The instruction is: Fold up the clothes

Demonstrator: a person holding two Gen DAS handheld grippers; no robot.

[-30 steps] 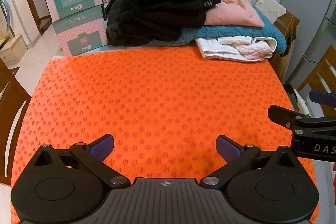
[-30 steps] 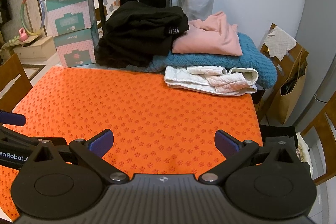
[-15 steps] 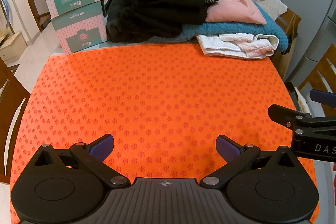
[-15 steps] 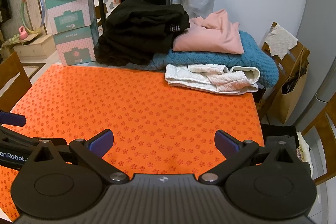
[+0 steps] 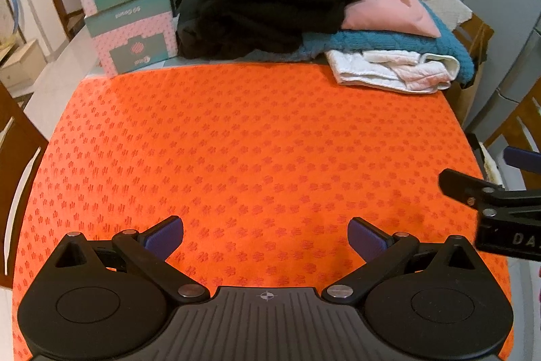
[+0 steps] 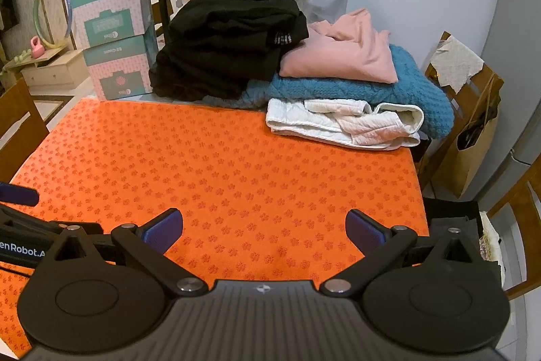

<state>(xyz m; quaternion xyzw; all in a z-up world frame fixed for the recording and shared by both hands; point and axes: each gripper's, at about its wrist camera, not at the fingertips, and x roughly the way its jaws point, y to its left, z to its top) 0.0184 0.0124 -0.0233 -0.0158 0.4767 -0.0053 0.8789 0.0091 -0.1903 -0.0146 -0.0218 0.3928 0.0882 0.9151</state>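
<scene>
Two claws: our left claw (image 5: 265,235) and right claw (image 6: 263,227) both released, holding nothing, side by side over the orange counter (image 6: 236,164).
Clothes: pile (image 6: 270,63) at the far edge, straight ahead, well apart.
Nearest garment: white one (image 6: 341,124), long axis crosswise, toward our right claw's side.

You can read "enRobot.A", cut off at the frame edge, in white on the left gripper (image 6: 20,254) body. The right gripper (image 5: 507,239) body shows "DA", also cut off. The pink-and-teal boxes (image 6: 115,53) carry what appears to be "60 Count"; their logo text is too small.
</scene>
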